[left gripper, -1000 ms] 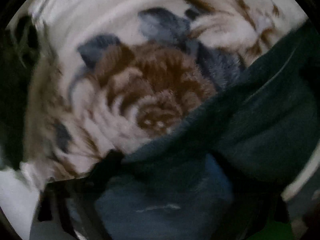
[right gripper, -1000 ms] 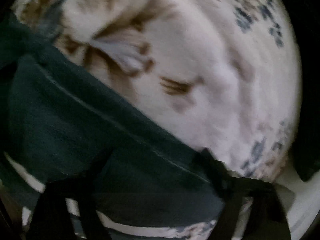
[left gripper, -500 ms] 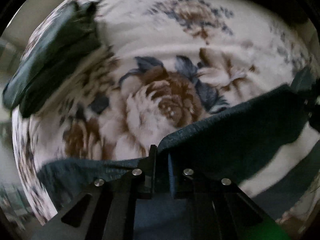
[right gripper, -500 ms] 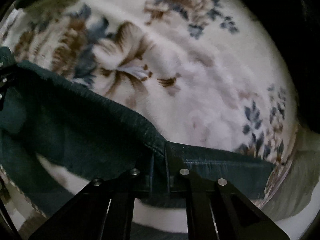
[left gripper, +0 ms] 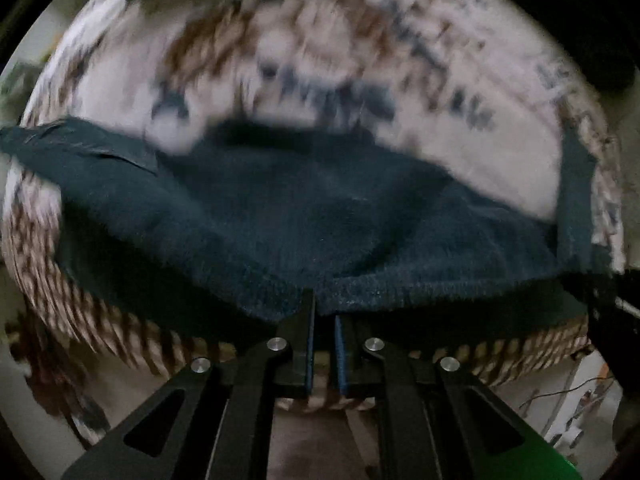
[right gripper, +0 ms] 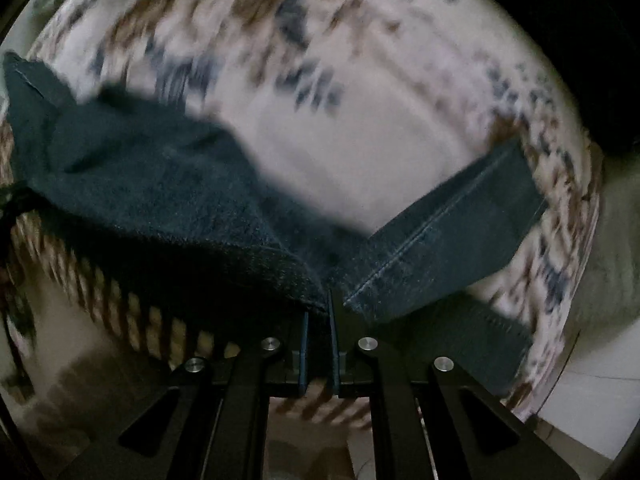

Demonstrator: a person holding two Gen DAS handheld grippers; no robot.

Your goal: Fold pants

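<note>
Dark blue denim pants (left gripper: 304,216) hang stretched between my two grippers above a floral blanket (left gripper: 320,52). My left gripper (left gripper: 322,312) is shut on the near edge of the pants. My right gripper (right gripper: 318,304) is shut on the same edge farther along; a stitched hem strip (right gripper: 452,224) sticks out to its right. In the right wrist view the cloth (right gripper: 168,184) sags away to the left. Both views are motion-blurred.
The white blanket with brown and blue flowers (right gripper: 360,100) covers the bed under the pants. Its near edge (left gripper: 120,344) drops off below the grippers. Pale floor (right gripper: 592,392) shows at the lower right. A dark shape (right gripper: 580,40) lies at the upper right.
Both grippers have lifted and pulled back with the pants edge. The blanket now sits farther off and the bed's near edge has come into view. The cloth hangs freer between them.
</note>
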